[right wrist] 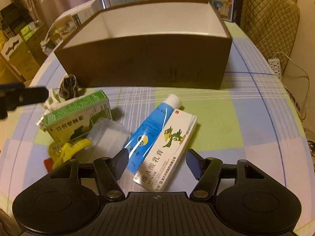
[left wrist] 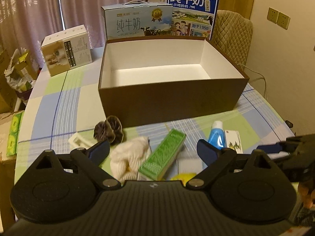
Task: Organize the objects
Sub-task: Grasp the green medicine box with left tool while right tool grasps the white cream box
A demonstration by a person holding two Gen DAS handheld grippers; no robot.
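Both grippers I see spread: left point(left wrist: 152, 150) over the sock point(left wrist: 129, 158) and green box point(left wrist: 163, 153), right point(right wrist: 155, 162) around the tube point(right wrist: 149, 129) and carton point(right wrist: 167, 149) (pads not touching). Behind stands the brown box point(left wrist: 169, 102).

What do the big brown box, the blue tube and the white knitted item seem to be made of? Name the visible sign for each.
Brown box: probably stiff cardboard with a matt finish, going by its thin straight walls and plain white lining.
Blue tube: likely soft plastic or laminate; glossy highlights run along it.
White knitted item: seemingly yarn or cotton, with a ribbed, soft, crumpled surface.
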